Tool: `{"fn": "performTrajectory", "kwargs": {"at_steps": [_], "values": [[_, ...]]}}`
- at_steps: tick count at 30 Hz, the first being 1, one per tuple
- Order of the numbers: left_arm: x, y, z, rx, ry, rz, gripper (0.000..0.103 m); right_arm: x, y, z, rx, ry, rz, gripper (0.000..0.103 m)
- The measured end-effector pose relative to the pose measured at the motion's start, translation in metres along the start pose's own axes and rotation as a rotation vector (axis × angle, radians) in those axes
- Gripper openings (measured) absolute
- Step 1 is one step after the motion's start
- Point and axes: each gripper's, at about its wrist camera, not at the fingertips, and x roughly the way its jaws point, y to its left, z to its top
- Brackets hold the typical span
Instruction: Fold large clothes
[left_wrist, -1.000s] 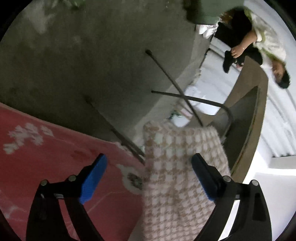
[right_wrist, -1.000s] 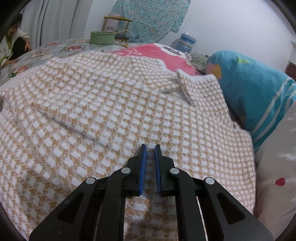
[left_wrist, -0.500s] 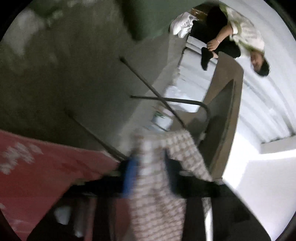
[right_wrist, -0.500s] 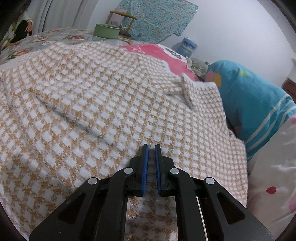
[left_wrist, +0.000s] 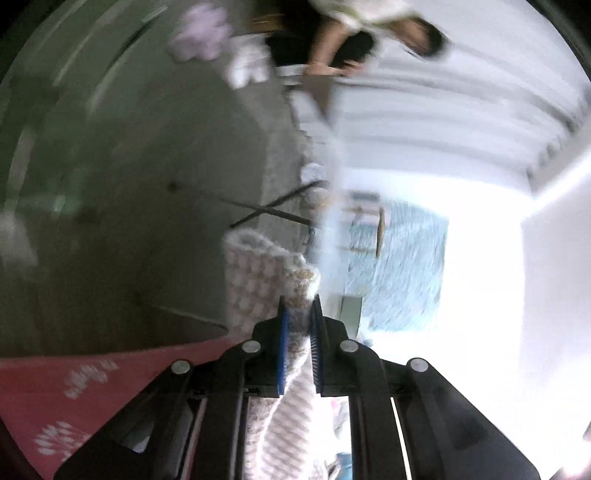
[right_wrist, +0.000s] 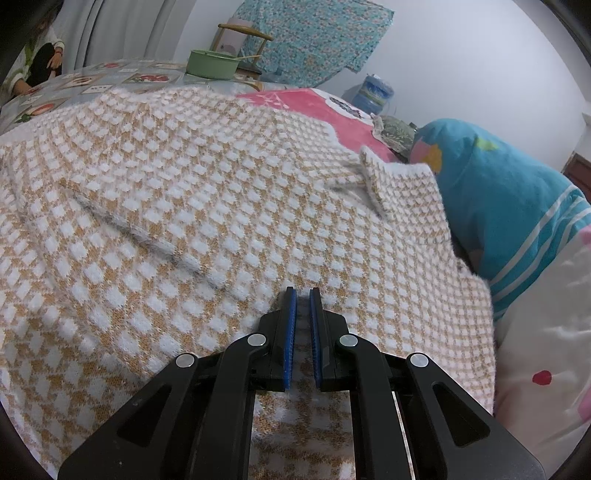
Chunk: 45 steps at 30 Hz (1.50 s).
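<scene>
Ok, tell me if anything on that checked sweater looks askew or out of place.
Two things. On the sweater, a long raised crease runs diagonally across the flat front, and the corner near the blue pillow is flipped up rather than lying flat. Nothing looks torn or spilled.

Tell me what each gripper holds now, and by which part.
Left gripper: the checked sweater, by a bunched end. Right gripper: jaws shut on the sweater's near edge, apparently.
</scene>
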Motion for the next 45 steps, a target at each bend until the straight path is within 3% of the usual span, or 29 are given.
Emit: {"fn": "performTrajectory", "kwargs": {"at_steps": [3, 5, 7, 9, 10, 12, 16, 21, 26, 32, 34, 37, 39, 40, 41, 44, 45], "values": [[-0.002, -0.085, -0.018, 0.230, 0.032, -0.012, 0.009, 0.000, 0.000, 0.001, -0.003, 0.002, -0.004, 0.009], [-0.001, -0.151, -0.049, 0.408, 0.056, -0.028, 0.009, -0.001, 0.000, 0.001, -0.003, 0.007, 0.000, 0.009], [0.005, -0.192, -0.080, 0.511, 0.101, -0.071, 0.009, -0.004, -0.003, 0.004, -0.005, 0.015, 0.001, 0.009], [0.017, -0.239, -0.129, 0.627, 0.180, -0.132, 0.009, -0.014, -0.010, 0.005, -0.004, -0.001, 0.023, 0.016], [0.021, -0.257, -0.152, 0.678, 0.210, -0.152, 0.009, -0.020, -0.016, 0.005, 0.011, -0.014, 0.049, 0.031], [0.032, -0.288, -0.211, 0.773, 0.297, -0.215, 0.009, -0.043, -0.042, 0.000, 0.090, -0.087, 0.107, 0.045], [0.053, -0.317, -0.337, 0.885, 0.483, -0.334, 0.010, -0.087, -0.105, -0.022, 0.261, -0.177, 0.044, 0.045], [0.083, -0.298, -0.459, 0.862, 0.692, -0.393, 0.009, -0.120, -0.183, -0.060, 0.396, -0.190, 0.001, 0.045], [0.106, -0.245, -0.538, 0.817, 0.837, -0.334, 0.009, -0.146, -0.228, -0.087, 0.452, -0.198, -0.057, 0.045], [0.135, -0.163, -0.591, 0.852, 0.948, -0.134, 0.010, -0.159, -0.233, -0.091, 0.408, -0.220, -0.067, 0.045], [0.133, -0.146, -0.597, 0.877, 0.976, -0.103, 0.010, -0.160, -0.229, -0.090, 0.391, -0.223, -0.060, 0.045], [0.142, -0.118, -0.613, 0.971, 1.112, -0.004, 0.019, -0.158, -0.223, -0.089, 0.381, -0.216, -0.073, 0.045], [0.149, -0.111, -0.611, 0.947, 1.159, 0.017, 0.019, -0.154, -0.224, -0.087, 0.425, -0.199, -0.064, 0.045], [0.152, -0.111, -0.603, 0.892, 1.175, -0.004, 0.023, -0.152, -0.224, -0.086, 0.452, -0.198, -0.050, 0.045], [0.153, -0.112, -0.597, 0.835, 1.190, -0.018, 0.041, -0.149, -0.225, -0.083, 0.463, -0.196, -0.041, 0.045], [0.152, -0.122, -0.565, 0.644, 1.211, -0.123, 0.080, -0.146, -0.214, -0.079, 0.444, -0.199, -0.053, 0.046], [0.147, -0.128, -0.552, 0.628, 1.211, -0.156, 0.083, -0.143, -0.209, -0.078, 0.439, -0.194, -0.061, 0.047]]}}
